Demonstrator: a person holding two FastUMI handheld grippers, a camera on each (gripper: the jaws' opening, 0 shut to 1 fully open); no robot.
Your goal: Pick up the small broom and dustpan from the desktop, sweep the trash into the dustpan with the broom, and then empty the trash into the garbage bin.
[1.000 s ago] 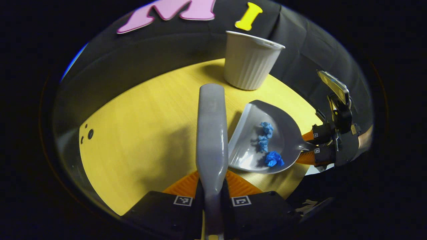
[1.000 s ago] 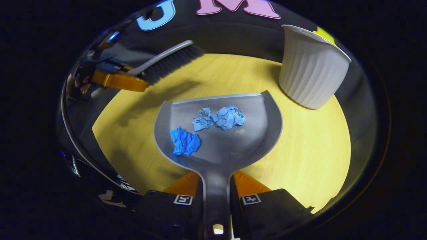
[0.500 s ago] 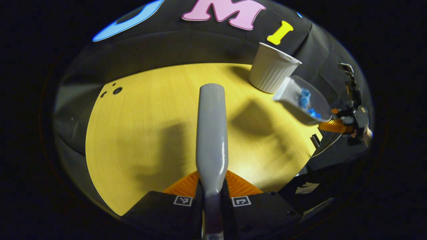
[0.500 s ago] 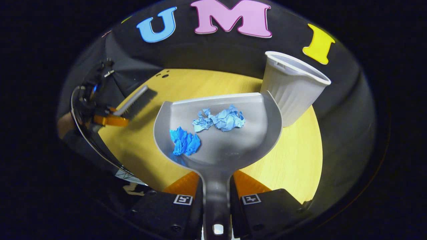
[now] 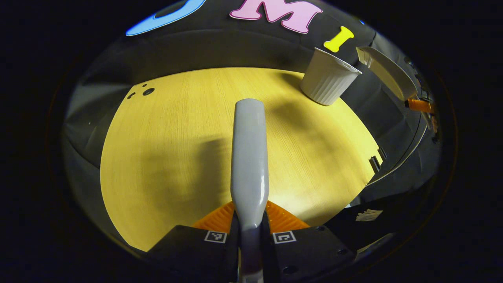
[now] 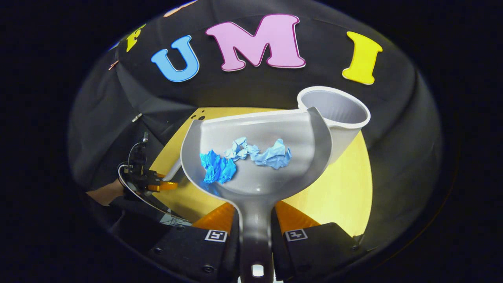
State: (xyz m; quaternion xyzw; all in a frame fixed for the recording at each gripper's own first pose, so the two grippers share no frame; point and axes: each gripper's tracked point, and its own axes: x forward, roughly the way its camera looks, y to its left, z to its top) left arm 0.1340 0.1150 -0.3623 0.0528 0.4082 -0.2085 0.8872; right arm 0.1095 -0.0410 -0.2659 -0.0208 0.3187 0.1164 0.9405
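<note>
The emptying step is judged to be in hand: the dustpan is clamped by its handle in the right hand-held gripper and is held raised just beside the bin, its front edge at the bin's rim, with the blue trash lying in it. The broom is gripped by the left hand-held gripper above the desk, well apart from the bin. Next, the dustpan is likely to need carrying over the bin's mouth and tipping forward.

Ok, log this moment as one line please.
stage: emptying | left gripper: shut on broom | right gripper: shut on dustpan, raised by bin | blue paper: in pan | table: swept
</note>
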